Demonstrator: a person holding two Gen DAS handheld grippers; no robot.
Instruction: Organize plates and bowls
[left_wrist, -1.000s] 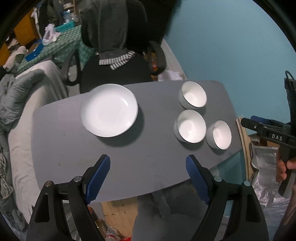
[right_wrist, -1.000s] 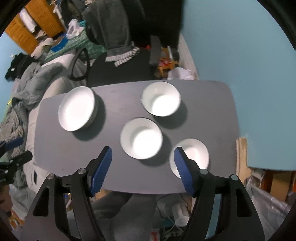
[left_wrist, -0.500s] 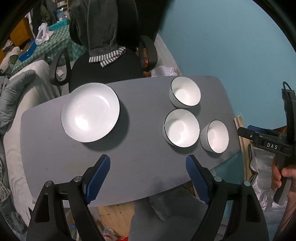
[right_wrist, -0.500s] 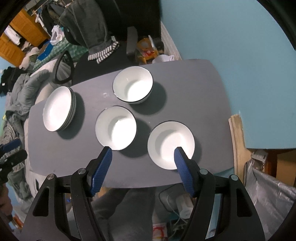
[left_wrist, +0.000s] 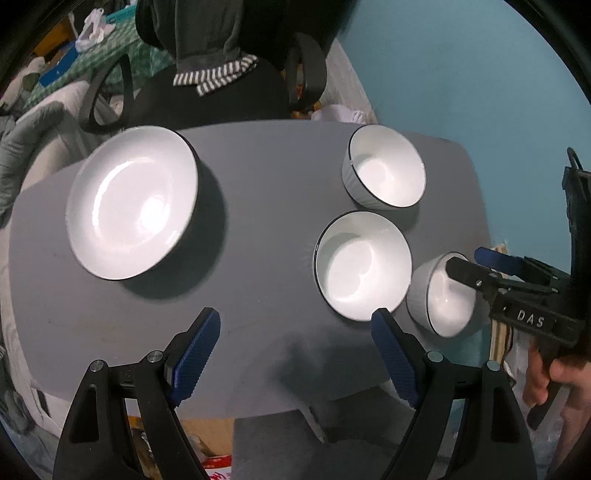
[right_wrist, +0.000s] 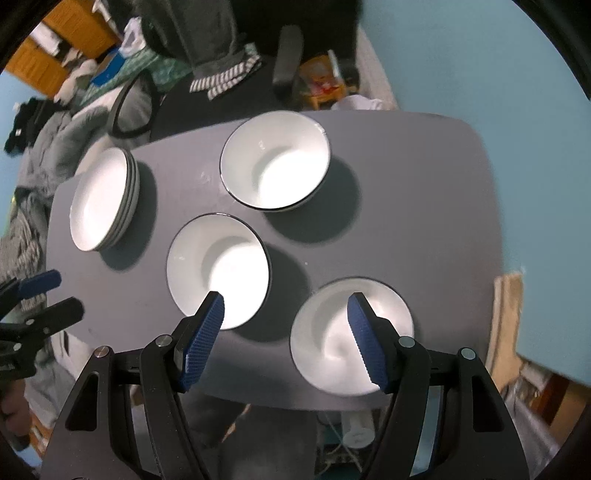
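Observation:
A stack of white plates (left_wrist: 133, 201) (right_wrist: 101, 199) sits at the left of a grey table (left_wrist: 258, 206) (right_wrist: 424, 192). Three white bowls stand at the right: a far bowl (left_wrist: 384, 166) (right_wrist: 275, 160), a middle bowl (left_wrist: 362, 266) (right_wrist: 218, 269) and a near right bowl (left_wrist: 441, 295) (right_wrist: 351, 332). My left gripper (left_wrist: 295, 350) is open and empty above the table's near edge. My right gripper (right_wrist: 286, 332) is open and empty above the near right bowl, its right pad over the bowl's inside. It also shows in the left wrist view (left_wrist: 480, 269).
A black office chair (left_wrist: 207, 85) (right_wrist: 221, 81) draped with grey clothing stands behind the table. A blue wall (left_wrist: 461, 74) is at the right. A bed with grey bedding (right_wrist: 40, 147) is at the left. Clutter lies on the floor under the near edge.
Both grippers have moved down and closer to the table. The right gripper has come over the near right bowl. Both stay open.

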